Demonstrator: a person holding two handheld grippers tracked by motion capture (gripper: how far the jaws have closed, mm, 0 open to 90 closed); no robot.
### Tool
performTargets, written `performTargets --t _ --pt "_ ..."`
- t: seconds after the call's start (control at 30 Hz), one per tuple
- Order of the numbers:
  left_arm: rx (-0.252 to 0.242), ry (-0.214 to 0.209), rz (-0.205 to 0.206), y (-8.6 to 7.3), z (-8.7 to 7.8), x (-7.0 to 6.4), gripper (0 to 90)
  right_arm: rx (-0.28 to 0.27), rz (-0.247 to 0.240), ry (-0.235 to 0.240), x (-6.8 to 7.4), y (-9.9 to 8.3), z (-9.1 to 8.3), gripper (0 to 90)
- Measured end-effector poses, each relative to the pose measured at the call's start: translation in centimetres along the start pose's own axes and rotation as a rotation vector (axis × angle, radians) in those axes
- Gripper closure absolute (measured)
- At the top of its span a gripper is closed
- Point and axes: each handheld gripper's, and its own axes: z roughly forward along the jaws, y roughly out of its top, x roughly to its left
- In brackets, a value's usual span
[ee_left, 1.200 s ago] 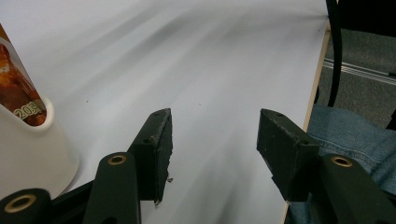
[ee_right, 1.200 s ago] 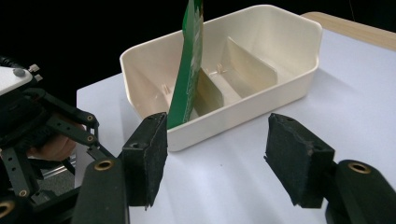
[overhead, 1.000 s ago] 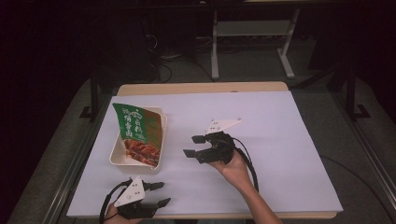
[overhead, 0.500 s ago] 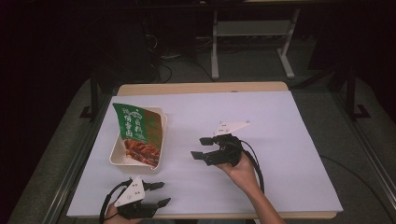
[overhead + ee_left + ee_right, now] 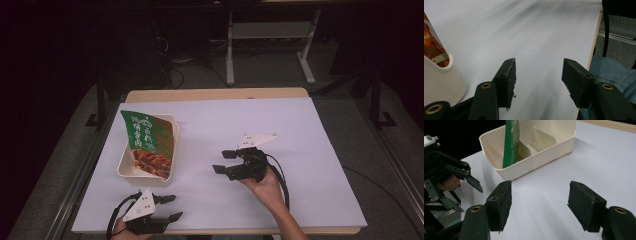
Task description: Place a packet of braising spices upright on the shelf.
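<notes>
A cream plastic tray (image 5: 124, 162) sits at the left of the white-covered table. A green and brown food packet (image 5: 147, 142) leans upright inside it. My left gripper (image 5: 175, 207) rests open near the front edge, just in front of the tray, with nothing between its jaws. My right gripper (image 5: 221, 161) is held open in a hand at mid-table, pointing left toward the tray and holding nothing. In the right gripper view the open gripper (image 5: 540, 200) faces the tray (image 5: 544, 157), the packet (image 5: 511, 142) and the left gripper (image 5: 471, 200). The left gripper view shows its open gripper (image 5: 537, 75) beside the tray's corner (image 5: 439, 75).
The white sheet (image 5: 300, 130) covers the table, with a wooden strip (image 5: 215, 94) along the far edge. A metal stand (image 5: 270, 35) and cables lie on the floor beyond. The person's jeans (image 5: 614, 72) lie past the table's near edge.
My right gripper has drifted a little to the right and toward the near edge, still open. The left gripper, tray and packet have not moved.
</notes>
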Motion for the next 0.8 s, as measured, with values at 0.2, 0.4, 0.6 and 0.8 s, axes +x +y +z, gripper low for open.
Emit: performTargets --t 0.2,0.4,0.6,0.8 --pt "-0.006 0.001 -0.011 0.0 0.0 0.0 44.6 0.008 0.007 -0.01 -0.2 -0.7 -0.5 34.4" --pt "-0.006 0.001 -0.013 0.0 0.0 0.0 44.6 0.014 0.015 -0.025 -0.3 -1.5 -1.4 33.8" --pt "-0.006 0.001 -0.016 0.0 0.0 0.0 44.6 0.021 0.02 -0.039 -0.5 -2.2 -2.0 33.9" --pt "-0.005 0.002 -0.016 0.0 0.0 0.0 44.6 0.029 0.043 -0.056 -0.8 -3.4 -2.9 33.3"
